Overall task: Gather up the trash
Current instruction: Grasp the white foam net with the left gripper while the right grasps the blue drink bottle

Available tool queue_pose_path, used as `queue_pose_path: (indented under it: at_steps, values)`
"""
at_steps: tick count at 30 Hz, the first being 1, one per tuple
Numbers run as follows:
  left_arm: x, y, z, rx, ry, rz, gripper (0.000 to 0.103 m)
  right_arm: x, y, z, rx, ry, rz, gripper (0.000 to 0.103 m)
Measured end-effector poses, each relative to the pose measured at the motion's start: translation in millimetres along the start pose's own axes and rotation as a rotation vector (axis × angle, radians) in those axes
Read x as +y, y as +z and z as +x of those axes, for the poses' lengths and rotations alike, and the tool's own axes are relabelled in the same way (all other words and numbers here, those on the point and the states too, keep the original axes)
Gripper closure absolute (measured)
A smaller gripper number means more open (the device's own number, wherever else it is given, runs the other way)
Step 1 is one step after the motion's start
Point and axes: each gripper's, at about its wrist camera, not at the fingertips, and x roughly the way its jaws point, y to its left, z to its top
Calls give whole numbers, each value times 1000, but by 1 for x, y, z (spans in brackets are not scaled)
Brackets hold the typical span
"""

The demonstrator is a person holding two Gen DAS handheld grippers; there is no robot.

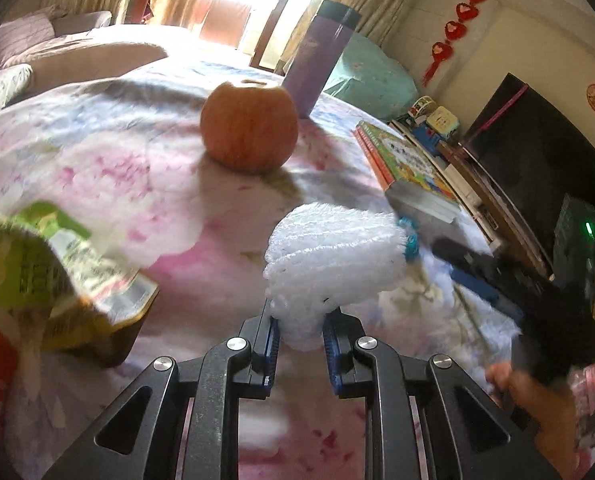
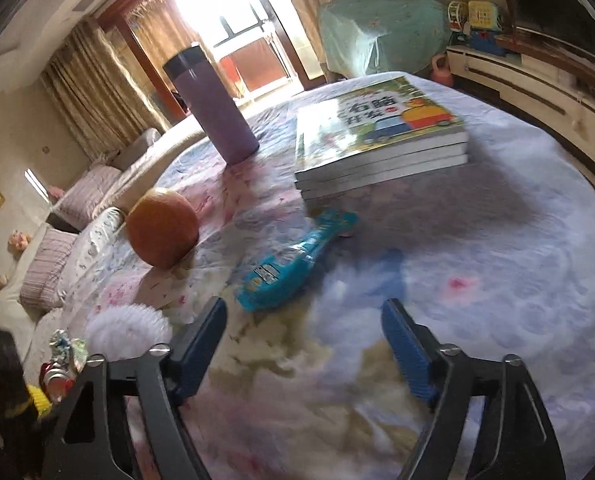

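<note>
My left gripper (image 1: 299, 320) is shut on the lower end of a white foam fruit net (image 1: 333, 252), which stands up between the blue pads above the floral bedspread (image 1: 137, 184). The same net (image 2: 127, 330) shows at the lower left of the right wrist view. My right gripper (image 2: 303, 320) is open, low over the bedspread, with nothing between its fingers. A blue snack wrapper (image 2: 293, 262) lies flat just beyond its left finger. A crumpled green and yellow package (image 1: 57, 276) sits to the left of my left gripper.
An apple (image 1: 249, 128) sits mid-bed, a purple flask (image 1: 321, 60) stands behind it, and a stack of books (image 2: 377, 136) lies to the right. Pillows line the left side. A person's hand (image 1: 537, 400) holds the other gripper at the right.
</note>
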Motion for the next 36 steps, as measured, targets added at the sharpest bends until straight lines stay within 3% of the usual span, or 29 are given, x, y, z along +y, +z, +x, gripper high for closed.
queue_pose_path:
  at_steps: [2, 9, 11, 15, 25, 32, 33, 34, 36]
  values:
    - [4, -9, 2, 20, 11, 1, 84, 6, 4, 11, 10, -23, -1, 34]
    - [5, -15, -2, 20, -7, 29, 84, 14, 11, 39, 29, -56, 15, 36]
    - [2, -15, 0, 23, -11, 50, 84, 17, 11, 42, 28, -71, -3, 56]
    - [1, -16, 2, 29, -22, 65, 84, 22, 8, 40, 26, -56, -25, 56]
    - [-16, -23, -6, 3, 19, 122, 83, -5, -25, -31, -8, -10, -23, 57]
    - [-55, -46, -15, 44, -37, 126, 84, -34, -47, -81, -28, -6, -26, 59]
    - [-62, -50, -17, 47, -46, 136, 84, -35, -47, -83, -27, -6, -28, 69]
    - [-71, -54, -18, 49, -53, 148, 84, -38, -51, -87, -21, -6, -29, 86]
    - [-90, -62, -20, 50, -67, 179, 84, -49, -57, -96, -20, -4, -17, 87]
